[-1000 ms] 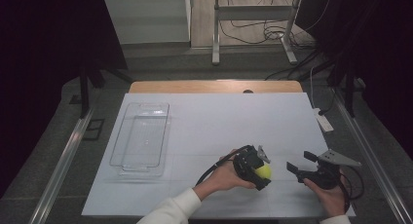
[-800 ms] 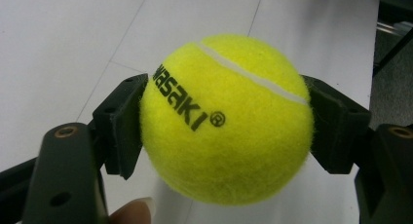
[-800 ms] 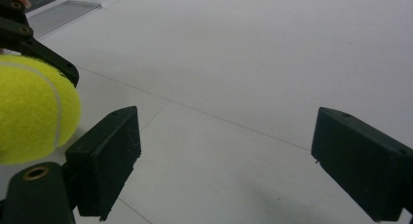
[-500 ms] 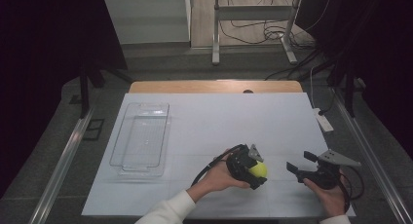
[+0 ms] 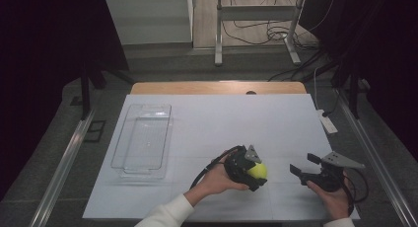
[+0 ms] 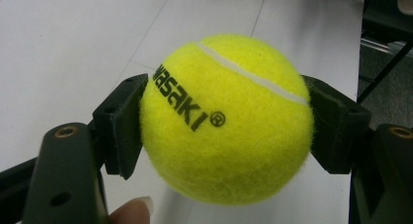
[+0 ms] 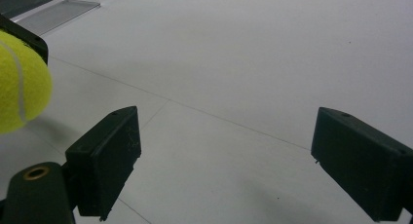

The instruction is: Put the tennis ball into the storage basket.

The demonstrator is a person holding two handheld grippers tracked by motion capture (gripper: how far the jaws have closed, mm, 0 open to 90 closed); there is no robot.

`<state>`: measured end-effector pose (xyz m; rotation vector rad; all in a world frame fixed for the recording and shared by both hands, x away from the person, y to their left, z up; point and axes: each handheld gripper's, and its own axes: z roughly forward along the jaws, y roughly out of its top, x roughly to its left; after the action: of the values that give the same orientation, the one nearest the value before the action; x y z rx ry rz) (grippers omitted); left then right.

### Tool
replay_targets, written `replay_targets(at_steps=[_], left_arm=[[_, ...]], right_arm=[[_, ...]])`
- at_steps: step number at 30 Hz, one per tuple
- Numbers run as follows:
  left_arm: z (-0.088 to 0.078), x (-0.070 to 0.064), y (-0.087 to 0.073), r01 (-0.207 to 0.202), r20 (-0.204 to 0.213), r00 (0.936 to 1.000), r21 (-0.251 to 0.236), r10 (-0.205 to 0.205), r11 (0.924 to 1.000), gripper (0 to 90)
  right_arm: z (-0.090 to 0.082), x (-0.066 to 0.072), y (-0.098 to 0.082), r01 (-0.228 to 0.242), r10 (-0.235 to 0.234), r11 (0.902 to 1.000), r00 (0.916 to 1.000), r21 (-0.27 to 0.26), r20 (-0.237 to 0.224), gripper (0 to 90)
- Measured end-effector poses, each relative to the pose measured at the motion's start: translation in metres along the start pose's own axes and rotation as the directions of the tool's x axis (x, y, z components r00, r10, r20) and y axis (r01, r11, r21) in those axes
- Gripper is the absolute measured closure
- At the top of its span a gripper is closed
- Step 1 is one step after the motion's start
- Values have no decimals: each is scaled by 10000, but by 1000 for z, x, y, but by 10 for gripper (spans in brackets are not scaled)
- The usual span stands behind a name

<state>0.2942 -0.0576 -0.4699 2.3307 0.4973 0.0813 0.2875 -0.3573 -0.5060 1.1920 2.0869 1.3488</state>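
Observation:
A yellow tennis ball (image 6: 226,119) with black lettering sits between the two black pads of my left gripper (image 6: 226,121), which is shut on it. In the high view the left gripper (image 5: 254,173) holds the ball (image 5: 258,171) just above the white table near its front edge. My right gripper (image 5: 301,166) rests to the right of it, jaws wide apart with nothing between them. Its own view shows the open right gripper (image 7: 224,160) over bare table, with the ball (image 7: 22,83) at the left edge.
A clear plastic tray (image 5: 143,140) lies on the left part of the white table sheet (image 5: 222,123). A small white device (image 5: 327,122) sits at the table's right edge. Metal rails run along both sides.
The left hand with the ball has shifted slightly toward the left and front. The right gripper has stayed where it was.

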Motion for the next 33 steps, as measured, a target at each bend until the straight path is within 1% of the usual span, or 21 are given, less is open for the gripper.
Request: replay_targets(at_steps=[1,5,6,8,9,10,11,18,20,22,26,33], left_arm=[[-1,0,-1,54,-24,10000,-74,-54,10000,266],[-5,1,-3,43,-63,10000,-187,-45,9998,266],[-8,2,-5,123,-87,9999,-296,-125,9995,266],[-10,3,-6,133,-118,9998,-341,-137,9993,266],[-12,3,-8,242,-157,9996,-424,-249,9988,266],[-14,5,-9,195,-185,9996,-430,-203,9989,266],[-15,5,-10,280,-211,9994,-517,-292,9983,266],[-24,8,-17,263,-404,9988,-708,-292,9971,266],[-29,9,-20,319,-456,9983,-857,-359,9958,266],[-31,9,-22,317,-613,9974,-933,-376,9951,266],[-36,12,-26,393,-705,9964,-1046,-468,9937,266],[-43,15,-30,503,-743,9954,-1279,-601,9905,266]], right_arm=[[0,0,0,-1,1,10000,10000,-2,4,111],[0,0,0,12,-12,10000,10000,-12,21,112],[0,0,0,9,-9,10000,10000,-13,51,112],[0,0,0,7,-7,10000,10000,-12,54,111],[0,0,0,-4,4,10000,10000,-10,52,112],[0,0,0,0,0,10000,10000,-4,52,112],[0,0,0,4,-4,10000,10000,-11,36,113],[-1,1,1,36,-36,10000,10000,-22,47,114],[0,1,1,42,-42,10000,10000,-10,42,114],[0,1,1,57,-57,10000,10000,-24,42,114],[0,2,1,58,-58,10000,10000,-55,16,114],[0,4,1,115,-115,9999,9999,-45,-55,114]])
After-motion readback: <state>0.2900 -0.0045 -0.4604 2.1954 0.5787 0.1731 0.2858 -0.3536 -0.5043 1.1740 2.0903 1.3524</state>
